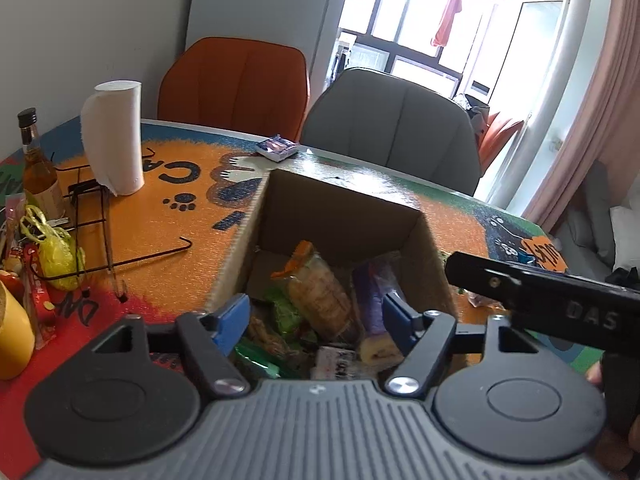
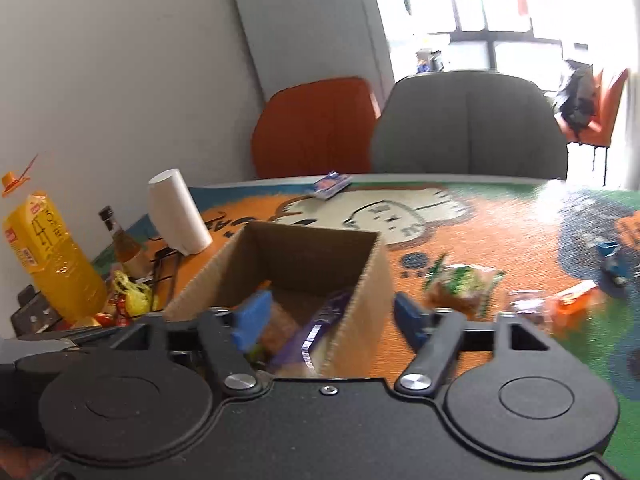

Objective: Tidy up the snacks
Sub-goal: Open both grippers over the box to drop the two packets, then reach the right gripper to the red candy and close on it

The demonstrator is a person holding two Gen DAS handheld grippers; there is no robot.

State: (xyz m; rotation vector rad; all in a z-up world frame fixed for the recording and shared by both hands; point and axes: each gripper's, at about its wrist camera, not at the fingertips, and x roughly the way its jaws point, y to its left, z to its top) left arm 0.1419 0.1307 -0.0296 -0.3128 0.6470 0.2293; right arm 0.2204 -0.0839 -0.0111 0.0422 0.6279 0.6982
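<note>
An open cardboard box (image 1: 340, 196) stands on the patterned table and holds several wrapped snacks, among them a bread pack with an orange seal (image 1: 320, 292) and a purple pack (image 1: 372, 300). My left gripper (image 1: 316, 322) hovers open and empty over the box's near side. My right gripper (image 2: 332, 320) is open and empty over the box's (image 2: 280, 240) right wall; its body shows in the left wrist view (image 1: 540, 296). Loose snacks lie right of the box: a green-topped pack (image 2: 460, 284), an orange pack (image 2: 572, 300), a blue one (image 2: 612, 264).
A paper towel roll (image 1: 114, 136), a glass bottle (image 1: 38, 160), a yellow bag (image 1: 56, 248) and a black wire rack (image 1: 104, 240) sit at the left. A yellow juice bottle (image 2: 48, 252) stands far left. A small packet (image 1: 277, 147) lies near the far edge; two chairs stand behind.
</note>
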